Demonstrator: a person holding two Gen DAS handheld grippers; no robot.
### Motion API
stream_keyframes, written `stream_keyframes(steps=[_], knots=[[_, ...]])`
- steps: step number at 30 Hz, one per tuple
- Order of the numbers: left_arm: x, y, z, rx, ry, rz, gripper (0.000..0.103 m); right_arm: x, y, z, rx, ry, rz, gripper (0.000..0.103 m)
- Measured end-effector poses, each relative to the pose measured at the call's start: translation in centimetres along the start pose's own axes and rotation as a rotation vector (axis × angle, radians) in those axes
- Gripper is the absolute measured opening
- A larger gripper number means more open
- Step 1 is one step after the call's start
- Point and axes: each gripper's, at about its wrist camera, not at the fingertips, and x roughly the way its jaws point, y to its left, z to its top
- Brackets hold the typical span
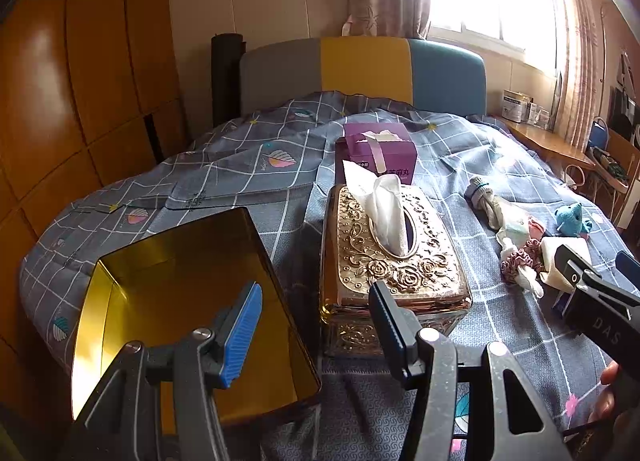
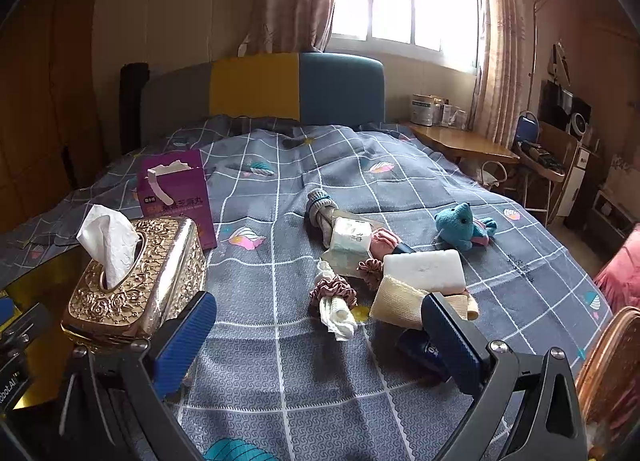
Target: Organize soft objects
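Grey checked bedding covers the bed [image 2: 280, 189], which carries everything under inspection. Next in size, the gold tin [image 1: 192, 301] lies open and empty at the left, just beside the embossed gold tissue box [image 1: 392, 257]; a purple carton [image 2: 176, 193] stands behind that box.

Soft objects remain loose in a cluster to the right of the tissue box: a blue plush toy [image 2: 460, 225], a white sponge block [image 2: 424, 271], a cream knitted cloth [image 2: 400, 301], a rolled grey sock [image 2: 320, 209], a wrapped tissue pack [image 2: 350, 237], and a mauve scrunchie [image 2: 334, 289] touching a small white cloth.

My left gripper [image 1: 316, 333] hangs over the near edge of the tin, fingers apart, nothing between them. My right gripper [image 2: 316, 337] hovers short of the cluster, fingers spread wide and empty; the cream cloth lies just beyond the right-hand finger.

Judgement: sorting has not visibly begun; the step in hand is the approach for a first pick. The next move calls for lowering my right fingers astride the nearest item, likely the cream cloth, and closing without snagging the bedding, then carrying it leftward to the tin.
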Motion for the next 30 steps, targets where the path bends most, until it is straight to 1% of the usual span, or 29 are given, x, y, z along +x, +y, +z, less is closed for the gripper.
stream_keyframes(steps=[30], knots=[[-0.43,-0.29,0.03,0.005,-0.005,-0.009,0.056,-0.19,0.16,0.03,0.000,-0.005,0.004,0.103]])
